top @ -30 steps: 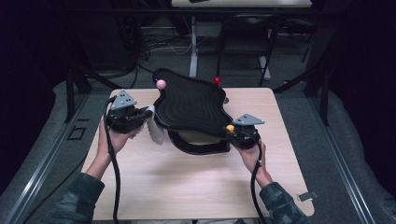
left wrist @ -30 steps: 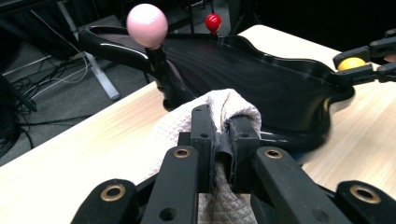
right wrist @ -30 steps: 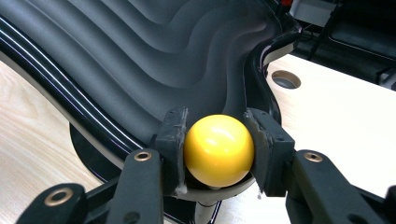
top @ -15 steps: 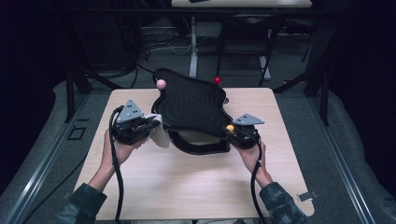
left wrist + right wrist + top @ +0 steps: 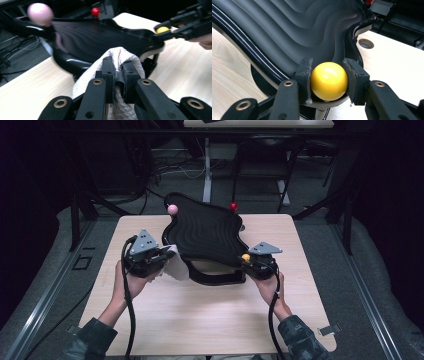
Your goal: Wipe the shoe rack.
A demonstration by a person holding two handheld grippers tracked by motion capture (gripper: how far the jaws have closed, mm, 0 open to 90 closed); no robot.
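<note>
you're pinching a white cloth (image 5: 120, 62) in your left gripper (image 5: 161, 256), fingers together on it, at the black wavy tray's (image 5: 205, 232) left edge, likely for wiping. your right gripper (image 5: 327, 75) is clamping the yellow knob (image 5: 329, 81), steadying the tray on the desk (image 5: 200, 320). the tray's base is hiding underneath.

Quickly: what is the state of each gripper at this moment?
Left gripper: closed, holding a white cloth.
Right gripper: closed on the yellow ball at the black board's corner.
</note>
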